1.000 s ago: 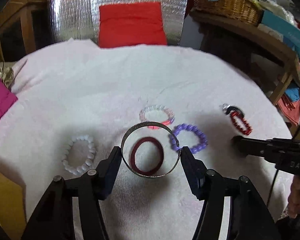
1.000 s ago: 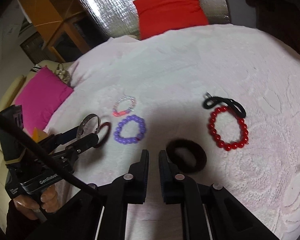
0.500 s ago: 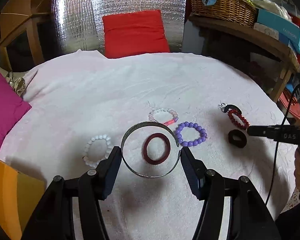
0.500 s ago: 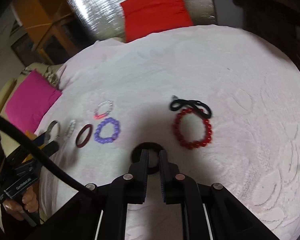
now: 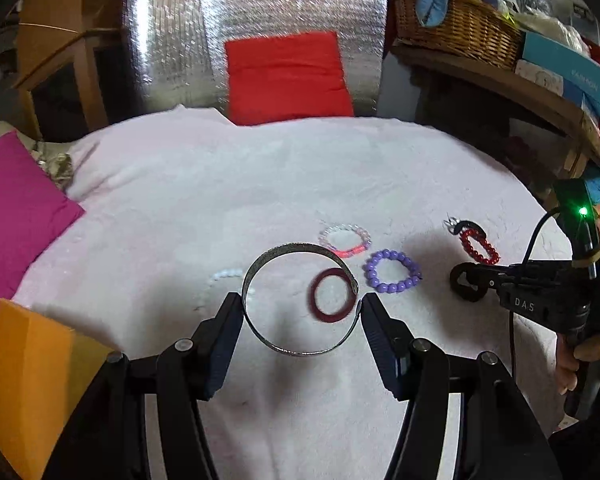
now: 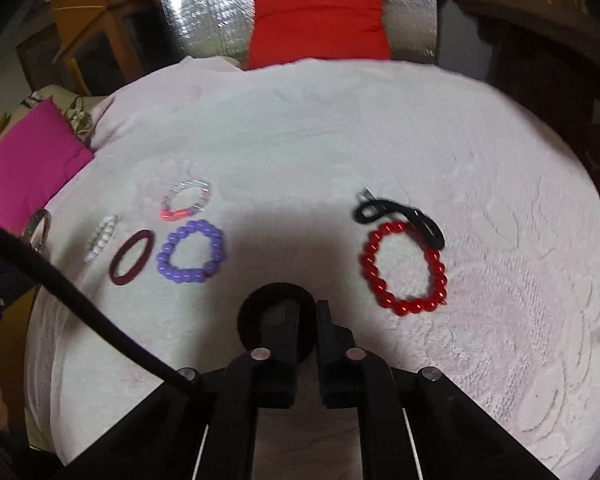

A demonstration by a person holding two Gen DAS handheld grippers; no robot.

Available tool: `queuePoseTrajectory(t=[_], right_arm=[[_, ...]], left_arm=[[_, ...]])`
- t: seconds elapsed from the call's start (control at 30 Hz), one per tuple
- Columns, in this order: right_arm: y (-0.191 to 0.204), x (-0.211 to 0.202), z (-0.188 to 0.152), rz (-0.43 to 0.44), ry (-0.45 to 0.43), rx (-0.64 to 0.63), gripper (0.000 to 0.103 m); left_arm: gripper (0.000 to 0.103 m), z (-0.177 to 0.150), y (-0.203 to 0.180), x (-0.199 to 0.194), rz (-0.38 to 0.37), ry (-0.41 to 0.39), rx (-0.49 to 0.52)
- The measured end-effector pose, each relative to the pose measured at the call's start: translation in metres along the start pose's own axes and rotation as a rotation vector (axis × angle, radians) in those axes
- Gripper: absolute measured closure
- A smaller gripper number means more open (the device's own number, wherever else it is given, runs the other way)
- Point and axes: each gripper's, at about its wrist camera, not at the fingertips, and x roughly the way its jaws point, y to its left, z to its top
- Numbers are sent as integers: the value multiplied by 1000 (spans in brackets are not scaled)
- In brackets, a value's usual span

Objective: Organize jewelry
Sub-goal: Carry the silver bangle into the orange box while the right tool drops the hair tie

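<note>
My left gripper [image 5: 300, 304] is shut on a silver open bangle [image 5: 292, 350], held above the white cloth. Below it lie a maroon ring bracelet [image 5: 332, 294], a purple bead bracelet [image 5: 392, 272], a pink-and-clear bead bracelet [image 5: 344, 238] and a white bead bracelet [image 5: 226, 274], partly hidden by the bangle. My right gripper [image 6: 308, 308] is shut on a black hair tie [image 6: 276, 296], also seen in the left wrist view [image 5: 466, 282]. A red bead bracelet [image 6: 404, 268] and a black clip [image 6: 400, 216] lie to its right.
The round table is covered with a white cloth [image 5: 260, 180]. A magenta cushion [image 5: 16, 208] and an orange box [image 5: 32, 380] are at the left. A red cushion [image 5: 286, 76] is behind the table. A shelf with a wicker basket [image 5: 456, 28] stands at the right.
My right gripper has moved onto the black hair tie and gripped it. My left gripper has shifted left with the silver bangle, so the maroon ring now sits toward its right side.
</note>
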Motion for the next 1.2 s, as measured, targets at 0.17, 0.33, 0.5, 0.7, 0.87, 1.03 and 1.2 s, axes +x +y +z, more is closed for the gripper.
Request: queuePoseTrajectory(t=[0.17,0.33,0.5,0.7,0.87,1.03,1.2], right_arm=[[23,-26,0,113,-69,-18,95],[71,-44,0,251,-117,-50,95],[147,-56,-8,372,-118,-128,95],[261,-68,-15,489,-105,-288,95],[334,-65,-20,515,-83,-401,95],[375,-39,-20,471,-26,-430,89],[363,-24,-10,466,-25,-348,85]], left_arm=[[41,-8,26,-44,66,-37,-58],[41,-28,66,-94,197,-81,-142],[41,-68,114,-127,306,-38,-203],[40,-111,178,-147,437,28,-305],[40,-135,215,-136,463,109,-416],[40,-145,233,-125,456,155,-482],[36,-147,235,-123,455,176,-509]])
